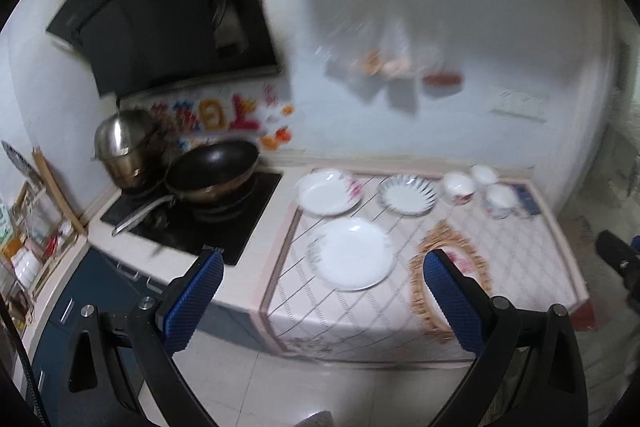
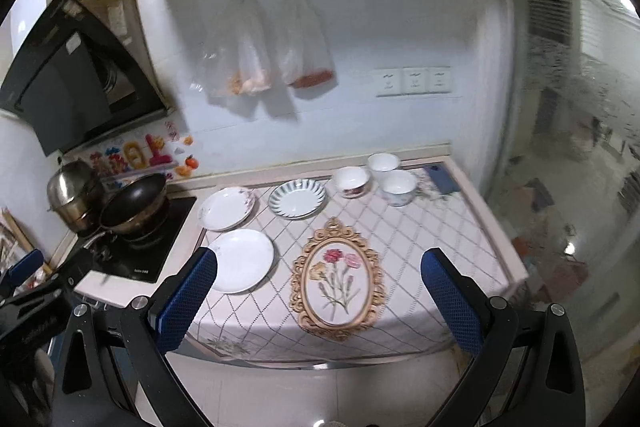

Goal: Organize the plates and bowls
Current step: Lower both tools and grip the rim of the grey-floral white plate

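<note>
Both grippers are hovering off the front edge of the counter (image 2: 472, 211), well apart from the dishes, and nothing is being held. The left gripper (image 1: 322, 267) is standing with its jaws spread wide; the right gripper (image 2: 318, 265) is likewise gaping.

Three plates are lying flat on the left half of the cloth: the plain plate (image 2: 242, 261) nearest the front, the flowered plate (image 2: 226, 209) behind it by the hob (image 2: 136, 247), and the striped plate (image 2: 297, 198) just beside that one. Three bowls are sitting upright in a close cluster at the back right: the red bowl (image 2: 352, 181), the rear bowl (image 2: 383, 162) and the blue bowl (image 2: 398, 187).

In the left wrist view the plain plate (image 1: 350, 253) is lying straight ahead, between the two fingers' lines and slightly below, so the left gripper is looking the nearer one for it. From the right gripper the same plate is falling beside its left finger, while the bowls are lying ahead and a little to the right, farther back. Being round, the plate is offering no long axis; its near rim is the likely place to pinch, and the left gripper would probably need to drop low and come in almost level with the counter
</note>
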